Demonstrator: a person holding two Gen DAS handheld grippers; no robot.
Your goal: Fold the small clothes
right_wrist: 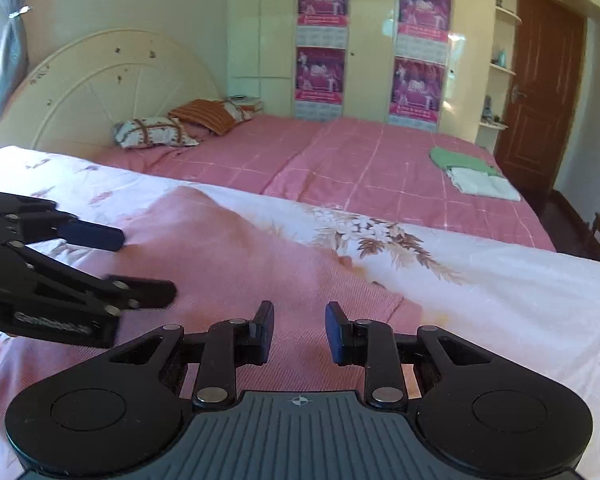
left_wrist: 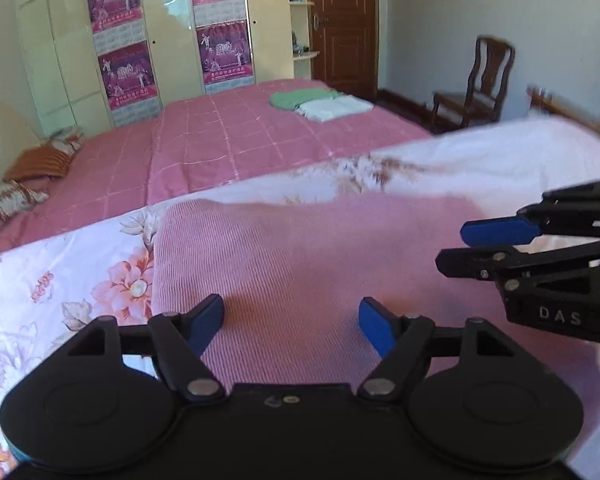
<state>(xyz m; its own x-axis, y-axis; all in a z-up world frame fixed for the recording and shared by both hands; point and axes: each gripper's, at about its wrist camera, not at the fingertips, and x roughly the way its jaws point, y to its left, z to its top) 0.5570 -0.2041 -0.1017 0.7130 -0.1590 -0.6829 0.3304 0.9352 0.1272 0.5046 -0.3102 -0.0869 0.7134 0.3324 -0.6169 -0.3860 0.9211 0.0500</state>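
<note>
A pink ribbed garment (left_wrist: 300, 248) lies spread on a white floral sheet (left_wrist: 80, 280). My left gripper (left_wrist: 292, 324) hovers over the garment's near part, its jaws wide open and nothing between the blue pads. My right gripper (left_wrist: 468, 246) comes in from the right, just above the same cloth. In the right wrist view the garment (right_wrist: 240, 264) bulges up at its far left corner. There my right gripper (right_wrist: 300, 332) stands open with a narrow gap, the cloth only beneath it. The left gripper (right_wrist: 136, 264) reaches in from the left, open.
A folded green piece (left_wrist: 300, 100) and a folded white piece (left_wrist: 336, 108) lie on the pink checked bedspread (left_wrist: 228, 148) beyond. Pillows (right_wrist: 156, 132) rest by the cream headboard (right_wrist: 100, 88). A wardrobe with posters, a brown door (right_wrist: 540, 80) and a wooden chair (left_wrist: 480, 80) stand behind.
</note>
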